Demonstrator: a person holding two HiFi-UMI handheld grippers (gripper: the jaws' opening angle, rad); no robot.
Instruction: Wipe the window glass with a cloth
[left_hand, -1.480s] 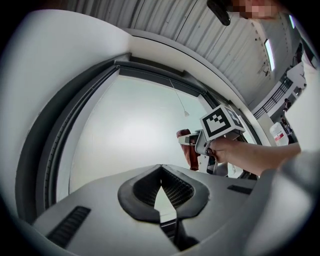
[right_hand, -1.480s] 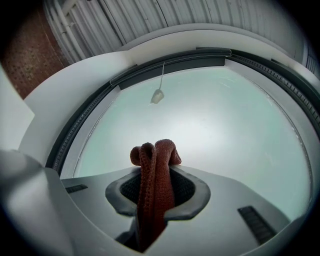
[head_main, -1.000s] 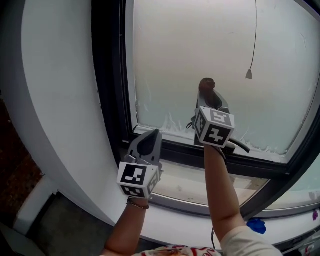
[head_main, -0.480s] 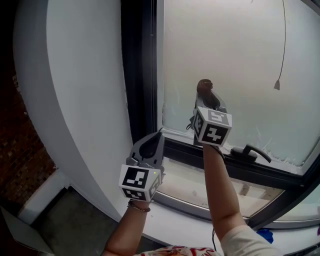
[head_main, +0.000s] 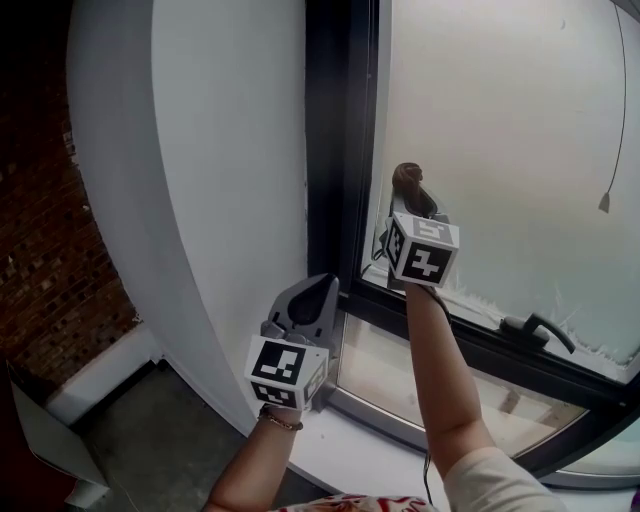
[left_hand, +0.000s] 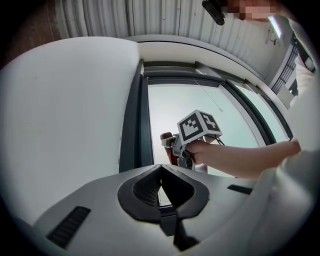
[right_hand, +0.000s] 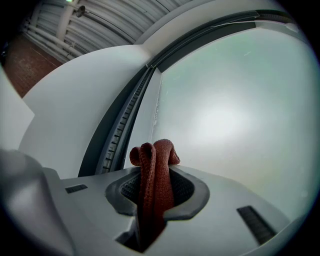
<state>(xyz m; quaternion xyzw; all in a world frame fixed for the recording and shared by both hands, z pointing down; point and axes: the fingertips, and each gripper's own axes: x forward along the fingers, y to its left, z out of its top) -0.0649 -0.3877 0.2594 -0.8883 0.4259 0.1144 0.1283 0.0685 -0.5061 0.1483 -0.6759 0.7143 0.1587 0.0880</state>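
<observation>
In the head view, my right gripper (head_main: 412, 200) is up at the window glass (head_main: 500, 120), close to the dark frame (head_main: 335, 150). A red-brown cloth (head_main: 408, 178) is bunched at its tip, but I cannot tell whether it touches the pane. My left gripper (head_main: 318, 290) hangs lower, beside the white wall (head_main: 230, 180).

In the left gripper view, its jaws are pressed together with nothing between them.

Only the right gripper view shows the grip clearly. The jaws are clamped on the cloth, which folds over above them, and its lower end disappears into the gap.
</observation>
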